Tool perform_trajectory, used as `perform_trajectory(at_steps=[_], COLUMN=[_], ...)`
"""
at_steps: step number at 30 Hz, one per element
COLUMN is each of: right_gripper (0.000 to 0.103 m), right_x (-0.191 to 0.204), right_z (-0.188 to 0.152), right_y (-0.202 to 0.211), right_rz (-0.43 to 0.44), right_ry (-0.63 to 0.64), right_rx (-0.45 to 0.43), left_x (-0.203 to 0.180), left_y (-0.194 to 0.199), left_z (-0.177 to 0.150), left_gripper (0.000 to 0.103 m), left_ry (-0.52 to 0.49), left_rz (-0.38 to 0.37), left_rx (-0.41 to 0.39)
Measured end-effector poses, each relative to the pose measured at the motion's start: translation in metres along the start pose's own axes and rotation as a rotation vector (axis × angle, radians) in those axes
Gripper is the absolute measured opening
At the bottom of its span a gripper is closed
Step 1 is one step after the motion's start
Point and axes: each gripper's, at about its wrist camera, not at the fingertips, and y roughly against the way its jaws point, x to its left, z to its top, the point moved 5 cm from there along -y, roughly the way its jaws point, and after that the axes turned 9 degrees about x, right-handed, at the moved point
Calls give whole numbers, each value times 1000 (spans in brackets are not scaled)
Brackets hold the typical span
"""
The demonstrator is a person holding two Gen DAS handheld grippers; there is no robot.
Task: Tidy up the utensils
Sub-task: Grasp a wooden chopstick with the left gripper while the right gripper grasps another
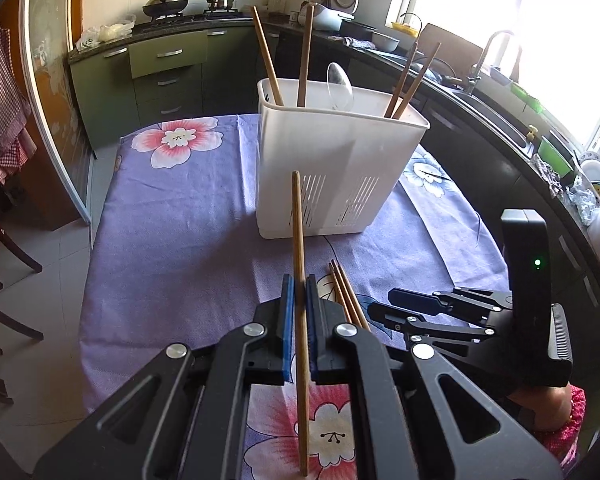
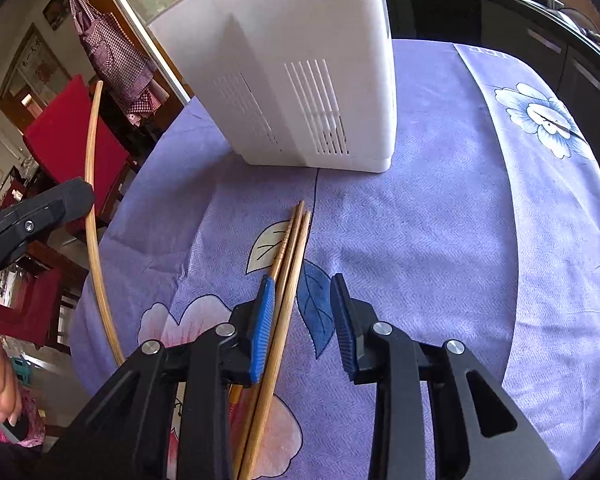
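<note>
Three chopsticks (image 2: 288,264) lay near the holder (image 2: 300,80); left gripper (image 1: 299,300) clenched one chopstick (image 1: 300,240), right gripper (image 2: 302,308) unclenched astride them—best centre before squeezing.

A chopstick (image 1: 300,280) stands between the left jaws, its tip toward the utensil holder (image 1: 332,168) ahead on the desk (image 1: 172,216). More chopsticks and a spoon (image 1: 339,84) stand in that holder. Three loose chopsticks (image 2: 284,280) lie on the desk between the right jaws, against the left one.
</note>
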Motion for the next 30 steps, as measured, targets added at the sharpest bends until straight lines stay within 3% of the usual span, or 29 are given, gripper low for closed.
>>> perform_trajectory(at_steps=[17, 23, 30], right_gripper=[30, 14, 12], right_x=[13, 29, 39], right_z=[8, 12, 17], right_y=[-27, -35, -43], right_rz=[-136, -138, -173], right_ry=[44, 75, 103], right_rx=[77, 99, 129], left_x=[1, -2, -7], left_y=[-1, 1, 16], left_z=[-2, -1, -2], left_gripper=[6, 6, 6], left_ry=[-7, -22, -40], left_rz=[-17, -16, -11], left_rx=[7, 1, -32])
